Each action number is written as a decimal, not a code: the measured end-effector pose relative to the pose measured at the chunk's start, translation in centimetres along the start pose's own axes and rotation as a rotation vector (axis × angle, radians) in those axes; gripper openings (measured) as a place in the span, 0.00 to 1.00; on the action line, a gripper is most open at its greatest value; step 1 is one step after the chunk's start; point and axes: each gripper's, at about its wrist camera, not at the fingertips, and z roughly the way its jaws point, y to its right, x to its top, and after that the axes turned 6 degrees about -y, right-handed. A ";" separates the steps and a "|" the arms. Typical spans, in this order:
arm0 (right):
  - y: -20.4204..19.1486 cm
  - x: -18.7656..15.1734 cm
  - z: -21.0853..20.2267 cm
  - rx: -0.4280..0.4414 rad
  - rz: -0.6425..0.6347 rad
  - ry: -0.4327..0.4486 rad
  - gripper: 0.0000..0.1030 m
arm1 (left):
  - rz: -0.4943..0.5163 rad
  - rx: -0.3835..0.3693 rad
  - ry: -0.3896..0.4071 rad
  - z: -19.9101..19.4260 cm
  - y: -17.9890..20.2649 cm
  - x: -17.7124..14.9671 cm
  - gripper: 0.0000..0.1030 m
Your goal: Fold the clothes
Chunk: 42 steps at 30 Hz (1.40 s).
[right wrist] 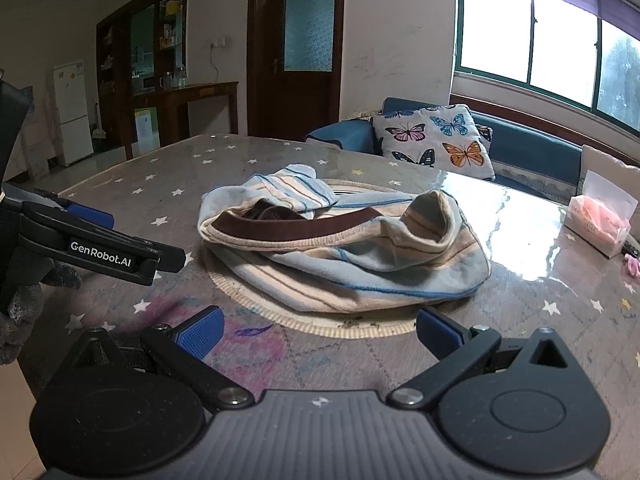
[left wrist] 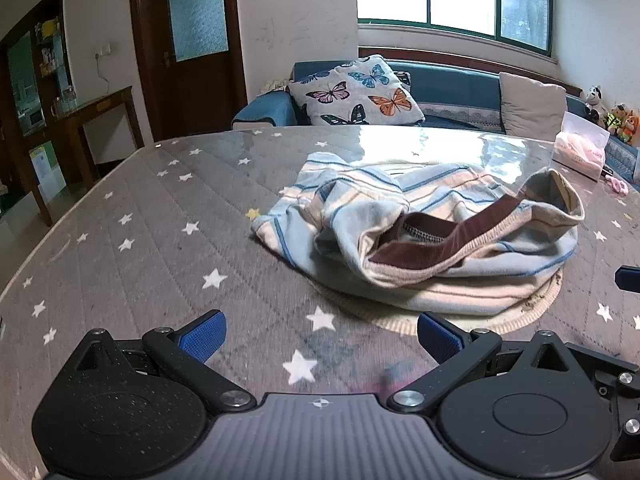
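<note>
A crumpled light-blue and beige striped garment with a brown waistband lies in a heap on the star-patterned table. It also shows in the right wrist view. My left gripper is open and empty, just short of the garment's near edge. My right gripper is open and empty, also just short of the garment. The left gripper shows from the side in the right wrist view, left of the garment. A blue tip of the right gripper shows at the right edge of the left wrist view.
A round woven mat lies under the garment. A tissue pack and a small pink item sit at the table's far right. A sofa with a butterfly cushion stands behind the table.
</note>
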 end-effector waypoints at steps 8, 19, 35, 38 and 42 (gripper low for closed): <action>0.5 1.0 1.0 -0.002 -0.010 -0.008 1.00 | 0.007 0.003 -0.008 1.0 0.2 1.2 1.00; 1.4 1.8 2.6 0.000 0.000 -0.026 1.00 | 0.014 0.011 -0.032 2.3 0.2 2.1 1.00; 3.0 3.5 3.1 -0.026 0.011 -0.014 1.00 | 0.040 0.025 -0.017 2.9 0.3 3.8 1.00; 3.6 4.3 3.2 -0.041 0.006 -0.002 1.00 | 0.046 0.026 -0.004 3.0 0.4 4.6 1.00; 4.4 5.2 3.3 -0.058 0.004 0.010 1.00 | 0.058 0.027 0.017 2.9 0.5 5.8 1.00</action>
